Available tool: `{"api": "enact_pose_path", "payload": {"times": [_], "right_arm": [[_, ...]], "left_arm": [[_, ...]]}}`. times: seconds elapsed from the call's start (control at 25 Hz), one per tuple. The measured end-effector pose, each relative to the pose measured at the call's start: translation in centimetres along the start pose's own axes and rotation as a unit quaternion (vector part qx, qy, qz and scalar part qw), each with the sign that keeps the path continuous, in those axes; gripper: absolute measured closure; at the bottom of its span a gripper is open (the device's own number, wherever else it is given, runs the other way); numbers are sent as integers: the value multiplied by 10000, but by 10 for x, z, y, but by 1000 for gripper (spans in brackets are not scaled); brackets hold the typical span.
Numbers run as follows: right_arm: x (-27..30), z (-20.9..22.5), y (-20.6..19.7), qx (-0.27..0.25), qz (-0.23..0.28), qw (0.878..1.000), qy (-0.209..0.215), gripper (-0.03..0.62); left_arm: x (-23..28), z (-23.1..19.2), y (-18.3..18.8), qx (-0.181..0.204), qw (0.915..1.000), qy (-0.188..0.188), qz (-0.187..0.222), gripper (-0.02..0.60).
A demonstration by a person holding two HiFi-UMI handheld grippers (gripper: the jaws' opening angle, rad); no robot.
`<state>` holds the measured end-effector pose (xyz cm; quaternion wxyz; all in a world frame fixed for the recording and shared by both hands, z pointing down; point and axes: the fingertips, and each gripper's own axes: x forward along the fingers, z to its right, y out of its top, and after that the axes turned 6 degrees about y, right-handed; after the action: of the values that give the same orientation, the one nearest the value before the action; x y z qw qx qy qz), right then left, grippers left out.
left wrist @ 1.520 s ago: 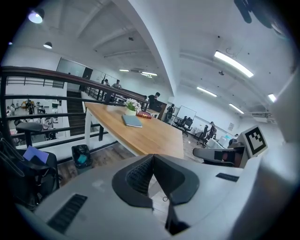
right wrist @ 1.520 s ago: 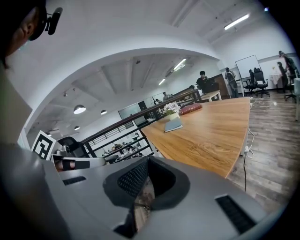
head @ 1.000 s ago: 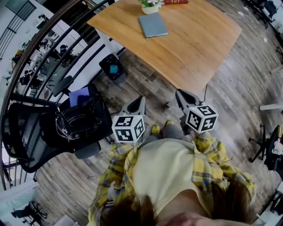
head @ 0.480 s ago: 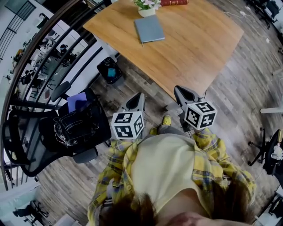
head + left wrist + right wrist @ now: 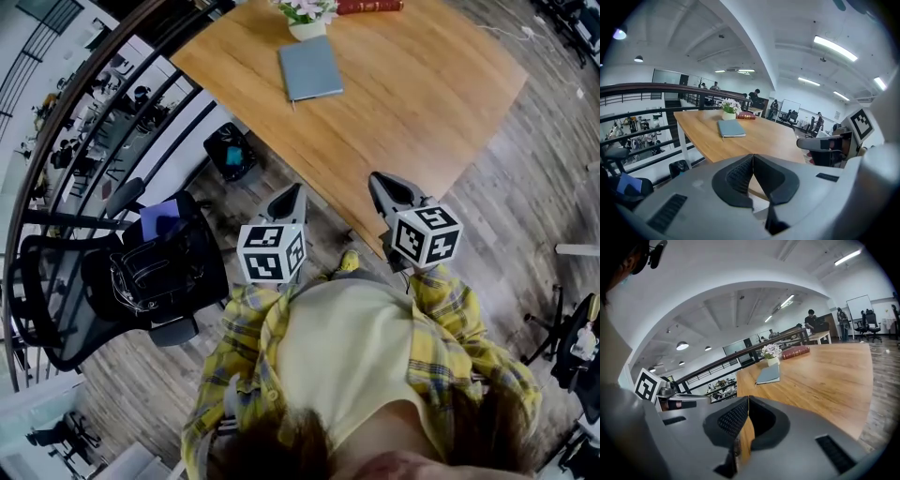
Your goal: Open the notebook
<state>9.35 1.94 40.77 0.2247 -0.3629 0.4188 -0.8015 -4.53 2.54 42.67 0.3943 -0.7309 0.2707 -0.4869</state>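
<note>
The wooden table (image 5: 422, 84) fills the space ahead of both grippers, and its near edge lies just past their tips. A black office chair (image 5: 112, 281) with a bag on its seat stands off to the left of the left gripper (image 5: 293, 195), with a small bin (image 5: 231, 150) ahead of it on that side. The left gripper's jaws are pressed together with nothing between them. The right gripper (image 5: 382, 182) is pressed together too and also carries nothing.

The grey-blue notebook (image 5: 310, 67) lies closed and flat on the far part of the table, well ahead of both grippers and a little left of the line between them. Just beyond it stand a flower pot (image 5: 307, 19) and a red book (image 5: 370, 6).

This looks like the approach, with the notebook untouched. The next move calls for reaching across the table, spreading one gripper's jaws and catching the free edge of the cover. The other gripper may need to steady the notebook. The views do not show which edge is the spine.
</note>
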Motion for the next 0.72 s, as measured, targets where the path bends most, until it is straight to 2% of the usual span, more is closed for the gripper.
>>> {"api": "enact_pose_path", "payload": {"times": [0.16, 0.52, 0.72], "right_arm": [[12, 15, 8, -41, -41, 9999, 151, 528], [31, 32, 25, 56, -86, 9996, 278, 528], [43, 45, 32, 150, -92, 9998, 134, 528]], "left_arm": [[19, 7, 6, 210, 9997, 23, -88, 572], [54, 8, 15, 361, 9989, 100, -266, 572], [81, -2, 30, 770, 9966, 179, -239, 572]]}}
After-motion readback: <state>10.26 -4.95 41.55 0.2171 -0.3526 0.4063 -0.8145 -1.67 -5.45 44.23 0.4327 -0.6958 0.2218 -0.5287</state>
